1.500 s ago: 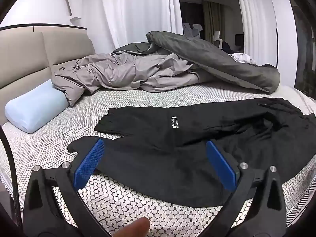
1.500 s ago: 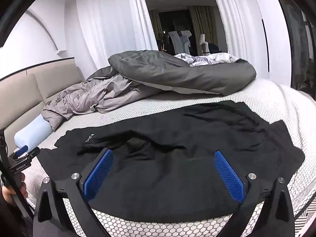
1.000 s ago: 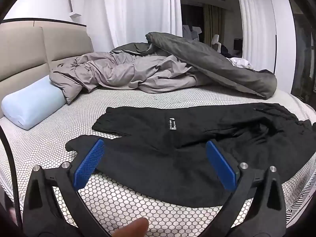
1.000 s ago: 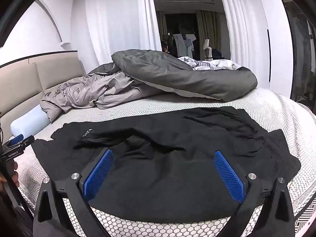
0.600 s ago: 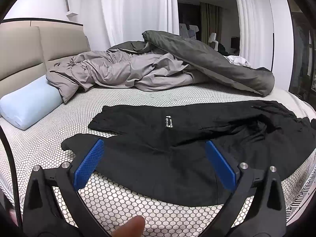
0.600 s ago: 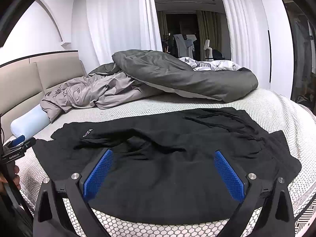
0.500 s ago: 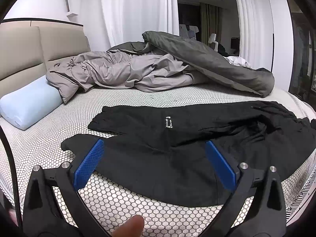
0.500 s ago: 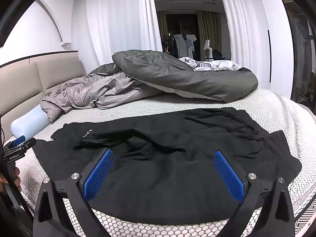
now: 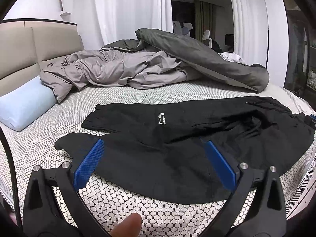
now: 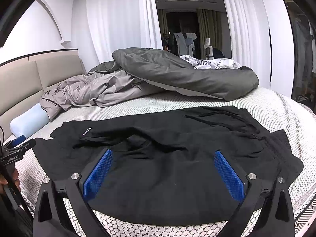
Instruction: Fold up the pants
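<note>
Black pants lie spread across the near half of the bed, legs to the left, waistband with drawstring to the right, a small white label on the upper leg. In the right wrist view the pants fill the foreground. My left gripper hovers open over the lower leg, near the cuffs, with nothing between its blue pads. My right gripper is open above the seat area, also holding nothing. The left gripper shows at the far left of the right wrist view.
The bed has a white honeycomb-patterned cover. A rumpled grey duvet is heaped along the far side. A pale blue pillow lies by the beige headboard. White curtains hang behind. The mattress edge runs just below the pants.
Both grippers have drifted only slightly, the views shifting a little; the pants lie as before and both grippers stay open.
</note>
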Demonstrator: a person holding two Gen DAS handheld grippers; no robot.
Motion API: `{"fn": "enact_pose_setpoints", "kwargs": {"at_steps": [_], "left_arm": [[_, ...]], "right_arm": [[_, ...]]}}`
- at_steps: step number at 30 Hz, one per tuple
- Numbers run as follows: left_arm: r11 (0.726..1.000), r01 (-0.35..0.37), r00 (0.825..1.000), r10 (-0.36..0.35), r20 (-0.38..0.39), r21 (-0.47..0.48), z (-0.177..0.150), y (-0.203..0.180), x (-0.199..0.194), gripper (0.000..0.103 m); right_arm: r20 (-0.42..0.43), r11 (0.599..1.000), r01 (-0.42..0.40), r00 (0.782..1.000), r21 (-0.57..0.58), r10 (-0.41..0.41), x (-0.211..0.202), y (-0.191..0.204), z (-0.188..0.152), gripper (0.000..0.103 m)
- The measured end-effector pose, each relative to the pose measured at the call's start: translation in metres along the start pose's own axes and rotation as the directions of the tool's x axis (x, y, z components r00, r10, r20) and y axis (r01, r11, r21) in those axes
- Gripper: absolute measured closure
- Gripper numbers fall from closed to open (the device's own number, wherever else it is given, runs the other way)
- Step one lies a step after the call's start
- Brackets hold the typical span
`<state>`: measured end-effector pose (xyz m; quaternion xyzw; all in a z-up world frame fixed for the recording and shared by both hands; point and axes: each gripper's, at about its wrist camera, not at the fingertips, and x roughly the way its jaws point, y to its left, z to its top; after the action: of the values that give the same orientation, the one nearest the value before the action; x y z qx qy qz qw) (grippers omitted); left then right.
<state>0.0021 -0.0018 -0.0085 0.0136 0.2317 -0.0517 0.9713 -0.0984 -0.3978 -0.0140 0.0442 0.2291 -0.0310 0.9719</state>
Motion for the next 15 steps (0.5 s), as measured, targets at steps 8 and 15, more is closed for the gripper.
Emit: {"fn": "enact_pose_setpoints", "kwargs": {"at_steps": [8,15], "left_arm": [[1.0,0.01,1.0,-0.01,-0.021,-0.003,0.0007,0.0012,0.0027,0.001],[1.0,-0.011,1.0,0.01,-0.029,-0.007,0.0013,0.0025,0.0074,0.001]], "right_arm": [[-0.017,1.0,-0.001,1.0,-0.014,0.0,0.0054,0.0071,0.0012,0.0],[-0.029,1.0,-0.003,1.0,-0.01,0.003,0.009,0.0084,0.001,0.0]]}}
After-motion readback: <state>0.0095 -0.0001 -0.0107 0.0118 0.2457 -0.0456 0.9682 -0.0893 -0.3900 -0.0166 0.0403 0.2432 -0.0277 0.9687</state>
